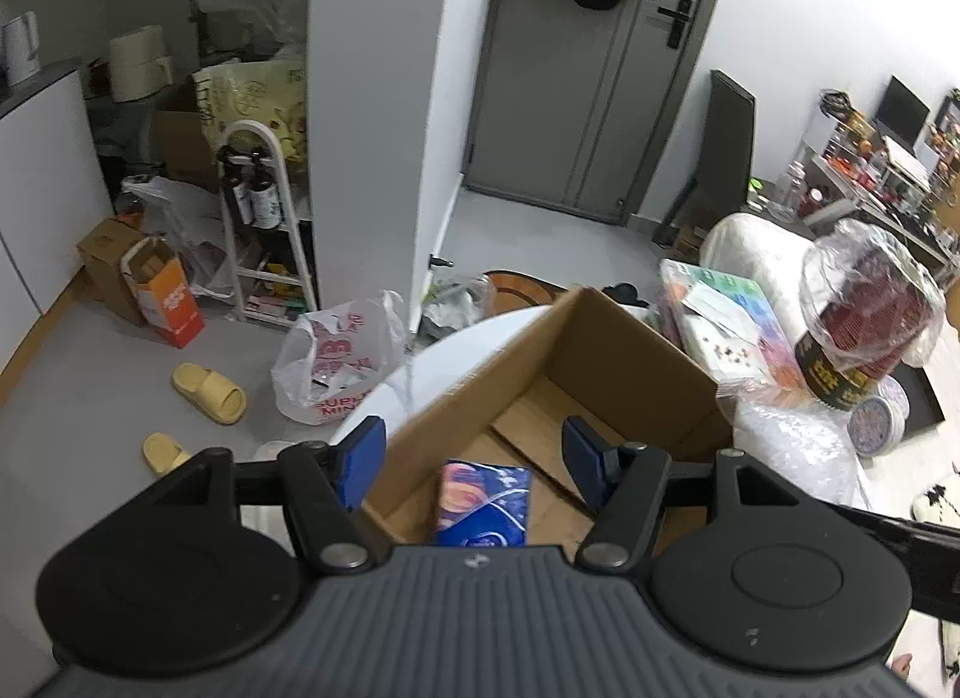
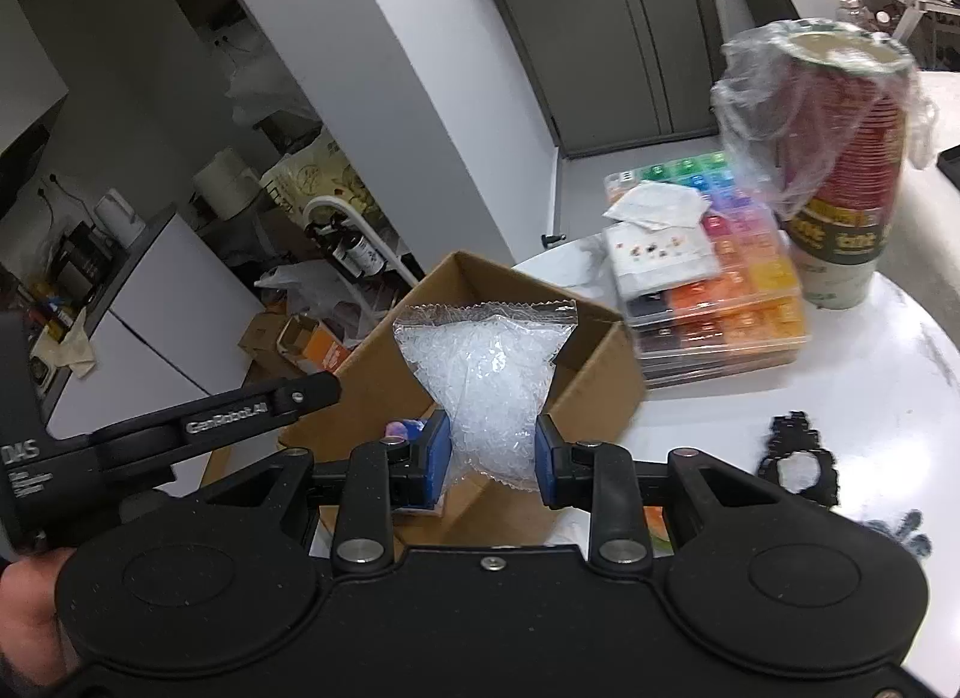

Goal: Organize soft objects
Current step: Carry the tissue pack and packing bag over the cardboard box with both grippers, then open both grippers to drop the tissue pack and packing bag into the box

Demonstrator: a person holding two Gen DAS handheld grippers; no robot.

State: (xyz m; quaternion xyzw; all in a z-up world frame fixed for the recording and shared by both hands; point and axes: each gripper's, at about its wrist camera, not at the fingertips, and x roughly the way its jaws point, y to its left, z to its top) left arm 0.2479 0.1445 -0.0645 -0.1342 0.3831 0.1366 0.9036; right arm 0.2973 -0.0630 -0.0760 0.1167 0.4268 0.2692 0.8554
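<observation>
An open cardboard box (image 1: 630, 362) stands on a white round table (image 1: 444, 350). A blue tissue pack (image 1: 483, 503) lies inside it, right under my left gripper (image 1: 474, 458), which is open and empty above the box's near end. My right gripper (image 2: 489, 458) is shut on a clear bag of white beads (image 2: 486, 374) and holds it above the box (image 2: 384, 374), near its front edge. The left gripper's black arm (image 2: 198, 428) shows at the left of the right wrist view.
A stack of colourful bead cases (image 2: 720, 284) and plastic-wrapped paper cups (image 2: 840, 158) stand on the table right of the box. A black beaded piece (image 2: 792, 458) lies at the right. Bubble wrap (image 1: 798, 446) lies beside the box. Bags, boxes and slippers (image 1: 210, 392) litter the floor.
</observation>
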